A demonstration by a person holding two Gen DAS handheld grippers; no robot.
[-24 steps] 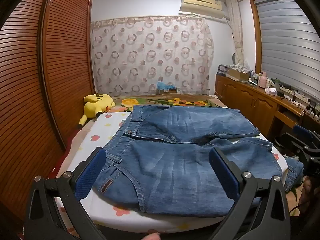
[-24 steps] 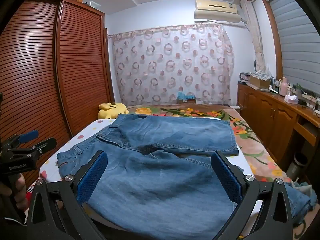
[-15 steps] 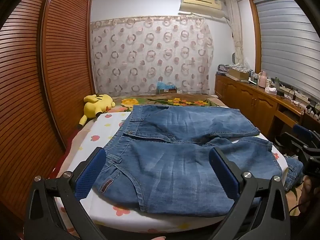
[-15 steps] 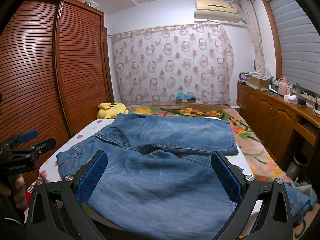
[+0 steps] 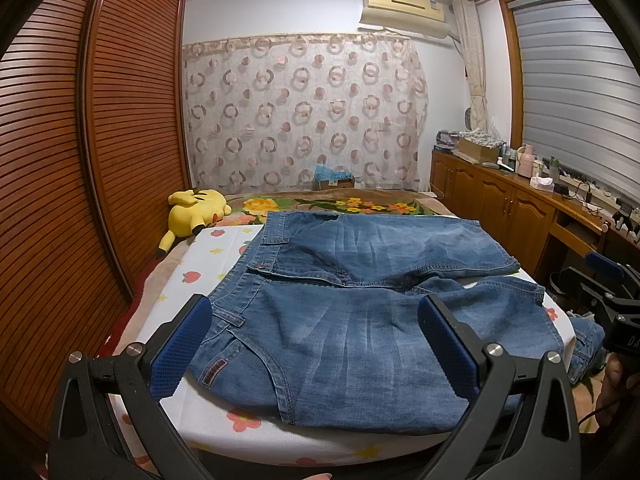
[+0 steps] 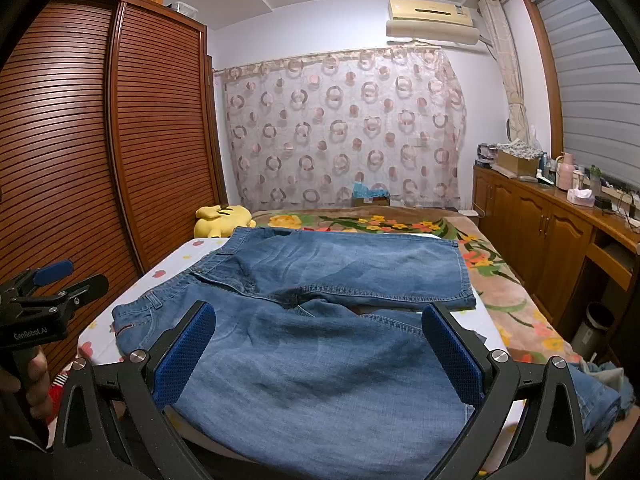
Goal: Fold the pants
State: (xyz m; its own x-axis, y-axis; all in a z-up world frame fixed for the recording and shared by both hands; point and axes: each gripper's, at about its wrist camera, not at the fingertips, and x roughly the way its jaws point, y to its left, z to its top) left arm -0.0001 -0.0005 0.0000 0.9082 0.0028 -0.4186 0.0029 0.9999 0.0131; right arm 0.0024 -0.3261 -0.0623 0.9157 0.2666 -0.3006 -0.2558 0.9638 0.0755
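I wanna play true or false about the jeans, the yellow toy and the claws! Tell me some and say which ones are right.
1. The jeans lie spread out on the bed. True.
2. The left claw is pinching the jeans. False: it is wide open and holds nothing.
3. The yellow plush toy sits on top of the jeans. False: it lies apart from them, near the wardrobe.
4. The right claw is open. True.
5. One jeans leg hangs off the bed edge. True.
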